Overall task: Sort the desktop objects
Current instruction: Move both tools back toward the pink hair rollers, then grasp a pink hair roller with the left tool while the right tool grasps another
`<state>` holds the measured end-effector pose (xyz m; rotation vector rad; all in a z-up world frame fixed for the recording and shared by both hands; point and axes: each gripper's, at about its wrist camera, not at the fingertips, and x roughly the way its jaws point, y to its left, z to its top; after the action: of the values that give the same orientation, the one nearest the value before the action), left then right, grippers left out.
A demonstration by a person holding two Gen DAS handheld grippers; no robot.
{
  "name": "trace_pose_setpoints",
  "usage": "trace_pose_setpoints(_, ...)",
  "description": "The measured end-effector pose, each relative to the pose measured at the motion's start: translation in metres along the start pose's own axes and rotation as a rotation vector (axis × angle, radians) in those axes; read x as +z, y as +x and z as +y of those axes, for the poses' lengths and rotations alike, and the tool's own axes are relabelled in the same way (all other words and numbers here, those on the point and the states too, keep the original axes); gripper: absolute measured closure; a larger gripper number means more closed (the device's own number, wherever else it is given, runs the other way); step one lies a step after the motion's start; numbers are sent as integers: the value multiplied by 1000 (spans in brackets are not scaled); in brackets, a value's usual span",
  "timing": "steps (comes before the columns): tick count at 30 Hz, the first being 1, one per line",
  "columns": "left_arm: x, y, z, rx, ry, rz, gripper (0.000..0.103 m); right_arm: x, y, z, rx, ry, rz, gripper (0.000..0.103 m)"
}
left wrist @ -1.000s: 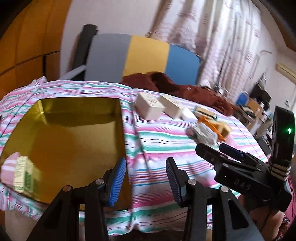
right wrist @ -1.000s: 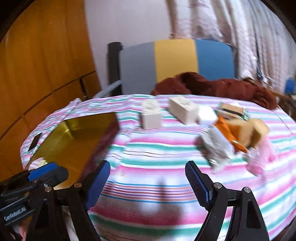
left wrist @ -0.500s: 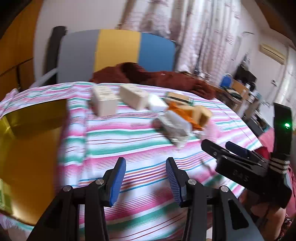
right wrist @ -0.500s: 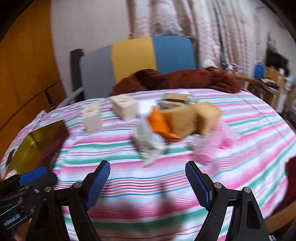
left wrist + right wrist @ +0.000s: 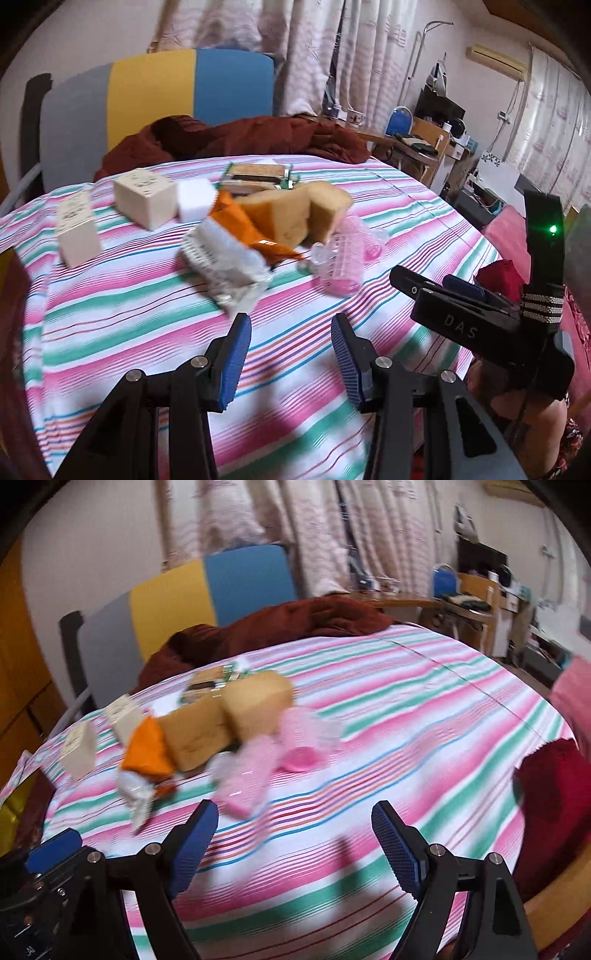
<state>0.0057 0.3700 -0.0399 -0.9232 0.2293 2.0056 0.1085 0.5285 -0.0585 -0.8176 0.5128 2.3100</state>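
Left wrist view: pile of objects lies on striped worktop ahead of left gripper, apart from it. Nearest is white packet, just beyond the tips; behind it orange pouch, tan sponges, pink plastic pieces to the right, two cream boxes further left. Left gripper's jaws partly spread, nothing btwn them, touching nothing. Right gripper spread wider, jaws just been opening, also empty; pink pieces sit just past its left finger, rest of pile up-left. Gold tray only a sliver at left edge of right wrist view, contents can't tell.
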Motion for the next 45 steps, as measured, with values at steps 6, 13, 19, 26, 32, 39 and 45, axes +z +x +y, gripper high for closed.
trace_pose_setpoints(6, 18, 26, -24, -32, 53, 23, 56, 15, 15, -25, -18, 47, -1, 17)
trace_pose_setpoints(13, 34, 62, -46, -111, 100, 63, 56, 24, 20, -42, -32, 80, -6, 17)
trace_pose_setpoints(19, 40, 91, -47, -103, 73, 121, 56, 24, 22, -66, -67, 127, 3, 16)
trace_pose_setpoints(26, 42, 107, -49, -54, 124, 102, 56, 37, 35, -62, -1, 108, 3, 16)
trace_pose_setpoints(32, 29, 114, -39, -72, 86, 132, 56, 59, 63, -45, 59, 66, 44, 14)
trace_pose_setpoints(39, 28, 108, -35, -86, 71, 99, 56, 67, 105, -32, 88, 37, 140, 19)
trace_pose_setpoints(45, 25, 106, -26, -153, 18, 75, 56, 62, 109, -34, 61, 40, 132, 32)
